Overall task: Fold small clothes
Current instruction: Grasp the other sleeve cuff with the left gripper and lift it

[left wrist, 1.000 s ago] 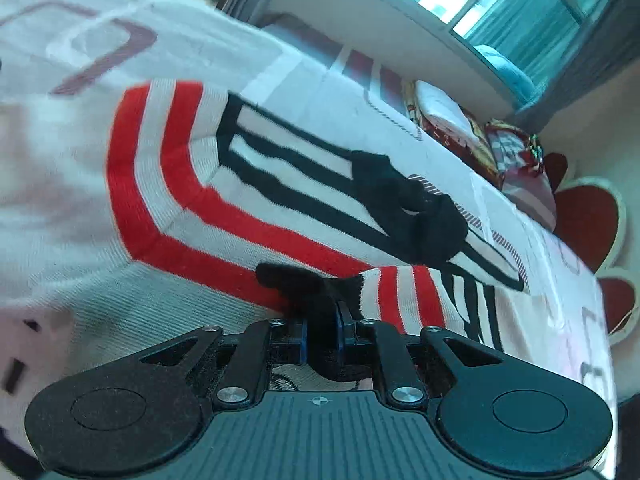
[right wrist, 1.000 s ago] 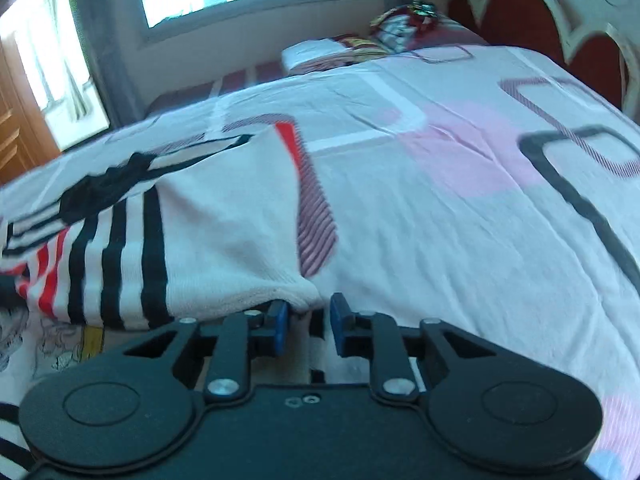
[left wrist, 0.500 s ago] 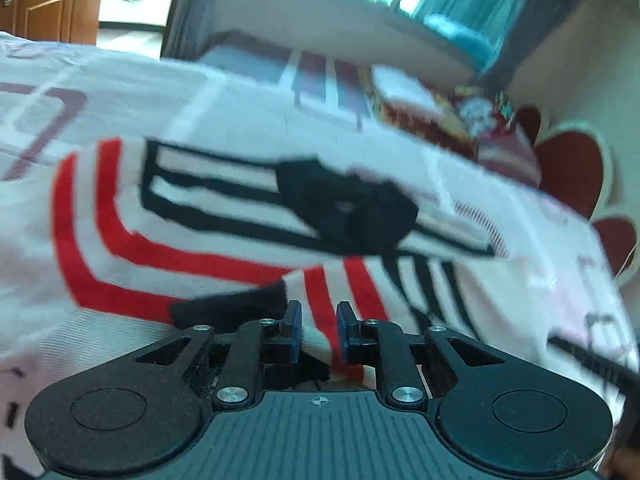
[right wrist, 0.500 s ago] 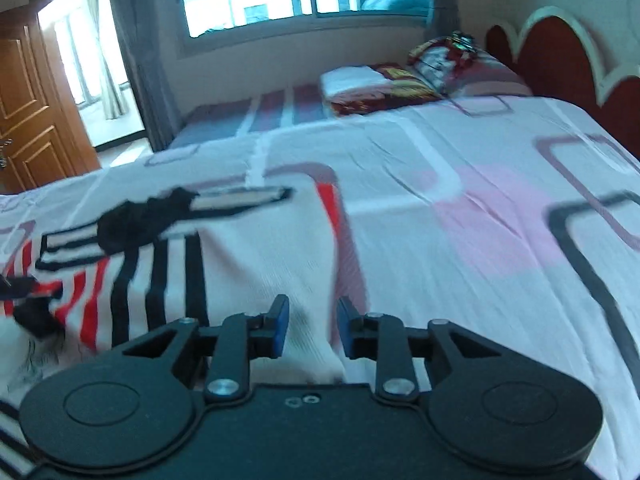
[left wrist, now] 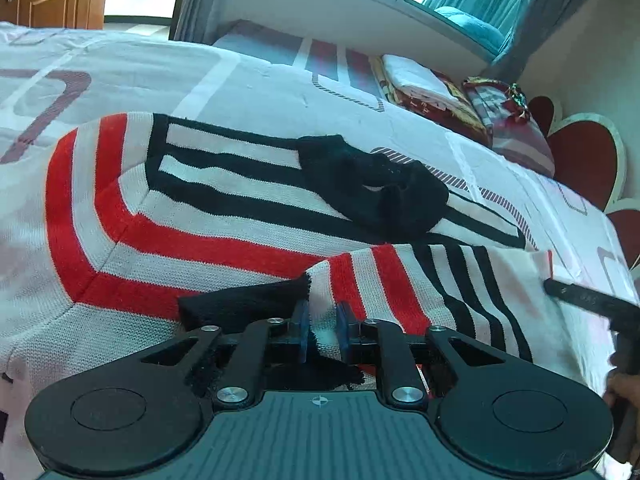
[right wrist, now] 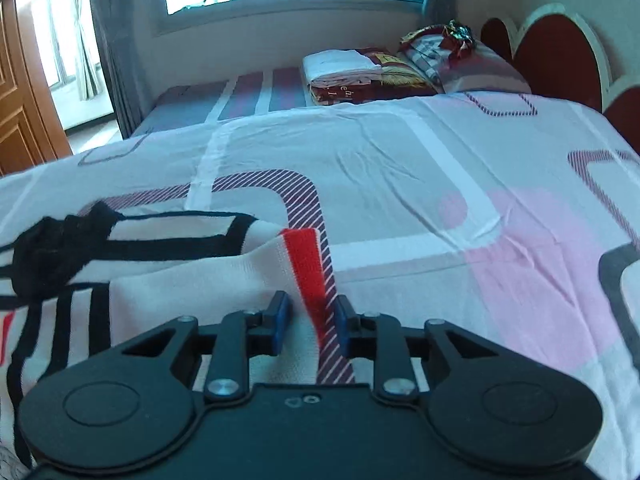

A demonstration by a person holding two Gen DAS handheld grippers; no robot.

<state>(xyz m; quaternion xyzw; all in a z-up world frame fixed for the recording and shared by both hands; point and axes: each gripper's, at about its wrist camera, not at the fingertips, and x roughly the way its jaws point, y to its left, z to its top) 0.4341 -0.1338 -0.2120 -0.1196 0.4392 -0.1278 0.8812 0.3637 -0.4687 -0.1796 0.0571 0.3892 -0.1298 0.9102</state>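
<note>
A white knit sweater (left wrist: 200, 220) with red and black stripes and a black collar (left wrist: 380, 196) lies flat on the bed. My left gripper (left wrist: 322, 328) is shut on its folded-in sleeve (left wrist: 400, 280), with white knit between the blue pads and the black cuff (left wrist: 240, 304) lying just to the left. My right gripper (right wrist: 310, 316) sits at the sweater's (right wrist: 180, 280) right edge, where a red stripe (right wrist: 306, 268) runs in between the jaws. Those jaws are closing, and bedsheet still shows beside the right pad. One of the right gripper's fingers (left wrist: 580, 300) shows in the left wrist view.
The patterned bedsheet (right wrist: 440, 200) stretches right and far of the sweater. Folded bedding (right wrist: 352, 72) and a pillow (right wrist: 472, 64) lie at the far end under the window. A red headboard (right wrist: 560, 48) stands on the right. A hand (left wrist: 624, 388) holds the right gripper.
My right gripper left the sweater's near corner and moved forward along its right edge to the red stripe. The left gripper shifted from the black cuff onto the sleeve's white knit.
</note>
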